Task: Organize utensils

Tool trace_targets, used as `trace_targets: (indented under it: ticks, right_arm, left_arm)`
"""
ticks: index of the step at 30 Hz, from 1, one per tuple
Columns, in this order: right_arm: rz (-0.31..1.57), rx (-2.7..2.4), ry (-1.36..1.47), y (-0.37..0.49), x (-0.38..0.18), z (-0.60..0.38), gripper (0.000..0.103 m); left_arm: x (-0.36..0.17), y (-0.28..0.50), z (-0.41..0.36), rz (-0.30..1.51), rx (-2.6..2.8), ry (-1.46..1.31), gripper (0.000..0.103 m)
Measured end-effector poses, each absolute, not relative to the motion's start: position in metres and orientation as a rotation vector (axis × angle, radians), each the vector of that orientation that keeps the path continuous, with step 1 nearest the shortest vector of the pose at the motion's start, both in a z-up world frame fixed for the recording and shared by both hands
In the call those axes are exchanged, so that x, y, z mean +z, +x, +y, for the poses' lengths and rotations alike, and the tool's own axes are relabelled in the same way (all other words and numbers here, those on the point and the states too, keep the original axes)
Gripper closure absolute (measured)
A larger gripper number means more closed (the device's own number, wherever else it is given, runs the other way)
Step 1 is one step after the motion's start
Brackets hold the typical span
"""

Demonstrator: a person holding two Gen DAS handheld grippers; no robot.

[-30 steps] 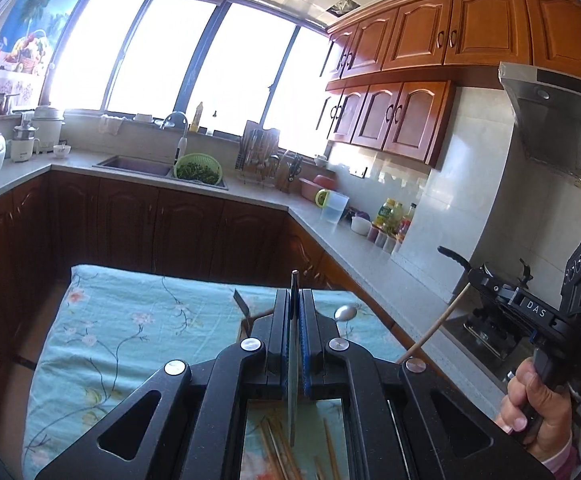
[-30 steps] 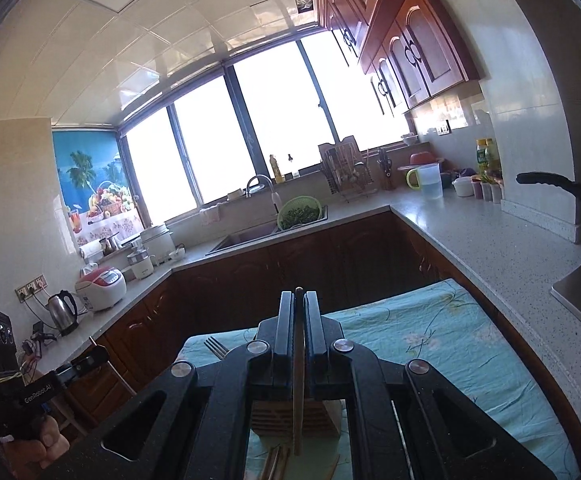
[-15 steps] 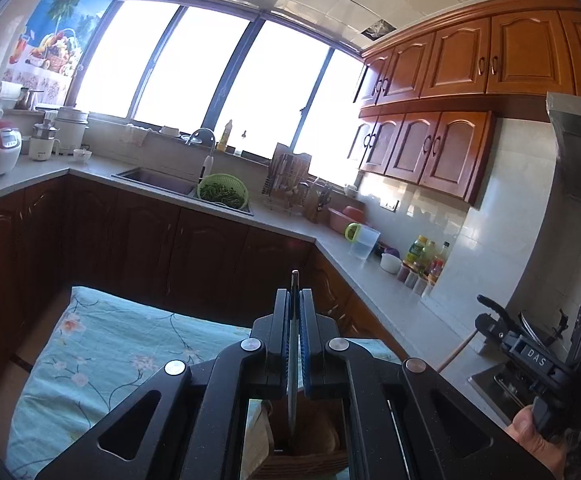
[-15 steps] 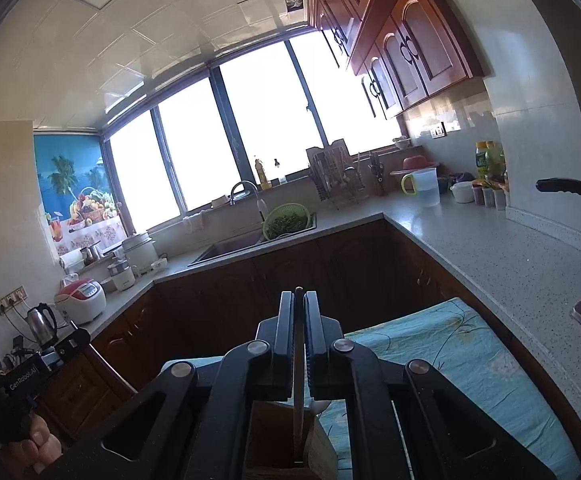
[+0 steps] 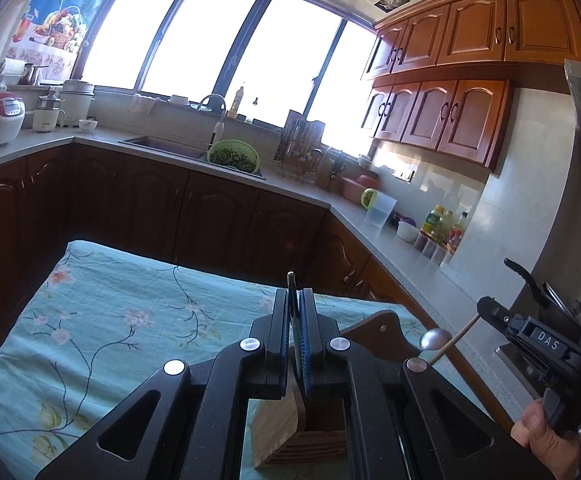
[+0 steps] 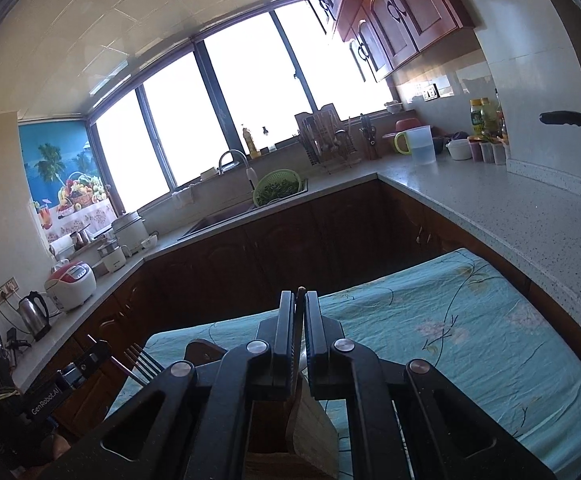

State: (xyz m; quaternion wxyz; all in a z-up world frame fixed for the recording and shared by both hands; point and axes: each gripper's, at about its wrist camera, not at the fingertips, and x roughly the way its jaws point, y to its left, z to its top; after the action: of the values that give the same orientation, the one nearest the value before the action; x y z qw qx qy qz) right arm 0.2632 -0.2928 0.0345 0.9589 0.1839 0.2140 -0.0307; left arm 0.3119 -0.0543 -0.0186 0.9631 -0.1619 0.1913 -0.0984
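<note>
My left gripper (image 5: 295,300) is shut on a fork; only its dark handle edge (image 5: 291,284) shows between the jaws, and its tines (image 6: 144,362) show in the right wrist view. My right gripper (image 6: 299,304) is shut on a wooden-handled spoon; its handle edge (image 6: 301,293) shows between the jaws, and its bowl (image 5: 434,339) shows in the left wrist view. A wooden utensil holder (image 5: 302,432) stands on the floral teal tablecloth (image 5: 110,320) right below both grippers; it also shows in the right wrist view (image 6: 310,428).
A dark wooden board (image 5: 382,326) stands behind the holder. Kitchen counters (image 6: 510,208) wrap around the table, with a sink, a green colander (image 5: 232,156), a dish rack, a jug (image 6: 420,145) and bottles. A pan handle (image 5: 524,280) sticks out at the right.
Both views tilted down from a raised look. The holder stays under both grippers, and the spoon bowl and fork tines are back in sight. Both grippers stayed shut.
</note>
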Motion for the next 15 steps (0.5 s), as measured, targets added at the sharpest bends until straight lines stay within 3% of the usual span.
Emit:
trace_targets:
  ticks: [10,12,13,14,15]
  right_arm:
    - [0.438,-0.062,0.38,0.264,0.035,-0.29,0.098]
    - [0.444,-0.06,0.384,0.264,0.035,-0.291,0.093]
    - [0.447,-0.057,0.39,0.265,0.035,-0.292,0.092]
    - [0.455,-0.057,0.396,0.264,0.034,-0.293,0.087]
    - [0.458,-0.05,0.407,0.263,0.035,-0.295,0.083]
  left_arm:
    - [-0.013,0.315,-0.044,0.404,-0.196,-0.336,0.099]
    - [-0.012,0.315,-0.043,0.415,-0.199,-0.333,0.099]
    - [-0.011,0.315,-0.042,0.426,-0.203,-0.333,0.095]
    - [-0.009,0.313,-0.039,0.431,-0.208,-0.334,0.083]
    - [-0.007,0.309,-0.037,0.427,-0.198,-0.334,0.065]
